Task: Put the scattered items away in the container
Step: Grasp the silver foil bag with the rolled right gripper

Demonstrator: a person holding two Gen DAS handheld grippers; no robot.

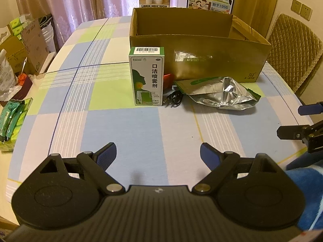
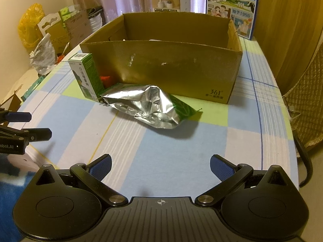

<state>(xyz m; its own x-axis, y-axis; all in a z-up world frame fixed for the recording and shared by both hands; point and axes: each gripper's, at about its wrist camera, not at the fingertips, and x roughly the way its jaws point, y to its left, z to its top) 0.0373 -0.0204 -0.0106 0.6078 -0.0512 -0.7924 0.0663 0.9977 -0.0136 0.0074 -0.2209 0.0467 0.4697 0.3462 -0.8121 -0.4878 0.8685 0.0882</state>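
Left tool (image 1: 158,155) angled down over tablecloth (image 1: 121,125) — jaws apart, empty; right tool (image 2: 160,166) likewise.

Milk carton (image 2: 234,6) behind; quilted chair (image 1: 292,48) rt; checked cloth (image 1: 125,125).

Open cardboard box (image 1: 212,60) on table; upright green-white carton (image 1: 147,76), crumpled foil pouch (image 2: 149,104) just before it.

We see a table (image 1: 121,121) with a checked cloth – blue, green and white. On it sit an open cardboard box (image 1: 201,60), an upright spray box (image 1: 147,76), a crumpled foil bag (image 1: 222,92), a black cable (image 1: 174,98) and a small red thing (image 1: 168,78).
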